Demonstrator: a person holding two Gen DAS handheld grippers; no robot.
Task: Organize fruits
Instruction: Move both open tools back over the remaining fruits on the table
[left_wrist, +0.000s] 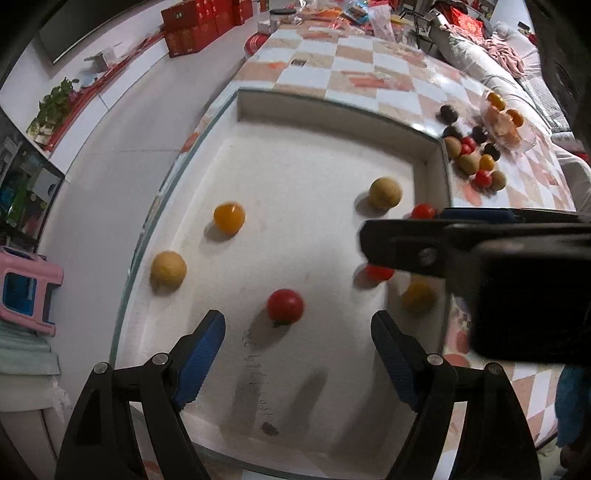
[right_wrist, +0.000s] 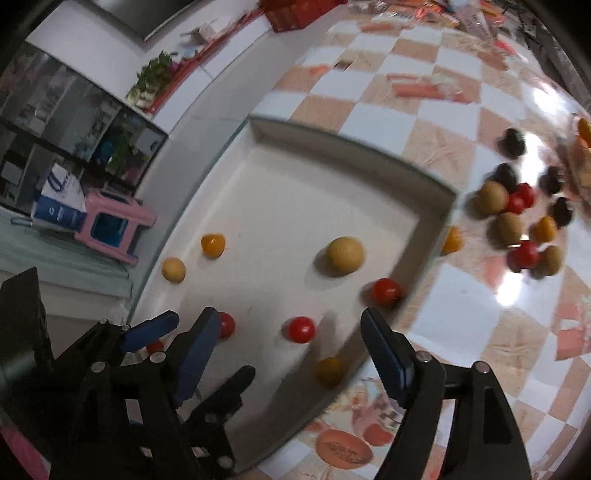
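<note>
A shallow white tray (left_wrist: 332, 125) (right_wrist: 354, 147) lies on the checkered table. In it are a tan fruit (left_wrist: 385, 192) (right_wrist: 344, 255), an orange fruit (left_wrist: 229, 217) (right_wrist: 213, 245), another tan fruit (left_wrist: 168, 272) (right_wrist: 173, 270), red tomatoes (left_wrist: 285, 305) (right_wrist: 301, 329) and a yellow fruit (left_wrist: 418, 296) (right_wrist: 330, 371). My left gripper (left_wrist: 297, 332) is open and empty over the tray's near part. My right gripper (right_wrist: 290, 334) is open and empty over the tray's right side; it enters the left wrist view from the right (left_wrist: 402, 243).
A loose pile of tan, red, orange and dark fruits (left_wrist: 472, 155) (right_wrist: 517, 221) lies on the table right of the tray. One orange fruit (right_wrist: 452, 240) sits against the tray's outer wall. A pink stool (left_wrist: 26, 291) (right_wrist: 114, 225) stands on the floor at left.
</note>
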